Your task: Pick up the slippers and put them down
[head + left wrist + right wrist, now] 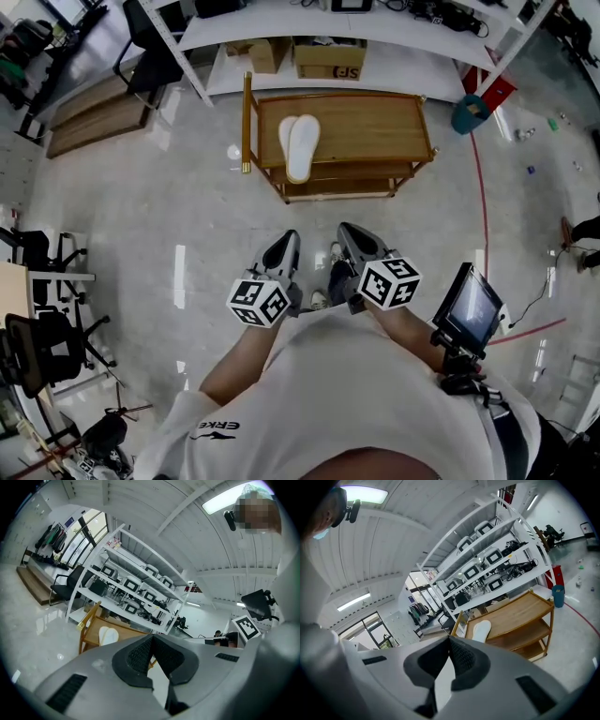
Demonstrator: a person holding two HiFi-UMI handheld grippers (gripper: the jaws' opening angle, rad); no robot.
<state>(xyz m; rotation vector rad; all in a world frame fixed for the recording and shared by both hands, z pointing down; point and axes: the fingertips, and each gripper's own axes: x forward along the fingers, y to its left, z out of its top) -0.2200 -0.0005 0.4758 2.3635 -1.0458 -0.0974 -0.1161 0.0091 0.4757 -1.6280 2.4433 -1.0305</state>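
Observation:
A pair of white slippers point(299, 145) lies side by side, soles up, on the left part of the top shelf of a wooden cart point(375, 127). My left gripper point(287, 246) and right gripper point(349, 234) hover over the floor in front of the cart, well short of it, both pointing toward it. Each is shut with nothing between its jaws. In the left gripper view the slippers point(107, 634) show beyond the closed tips of the left gripper point(151, 637). In the right gripper view the slippers point(481, 630) lie on the cart point(520, 611) past the closed right gripper point(449, 638).
White shelving racks point(309, 23) with monitors and cardboard boxes point(328, 61) stand behind the cart. A teal bin point(469, 114) sits at the cart's right, near a red floor line point(483, 206). Office chairs point(37, 328) stand at the left. A screen point(472, 309) hangs at the person's right side.

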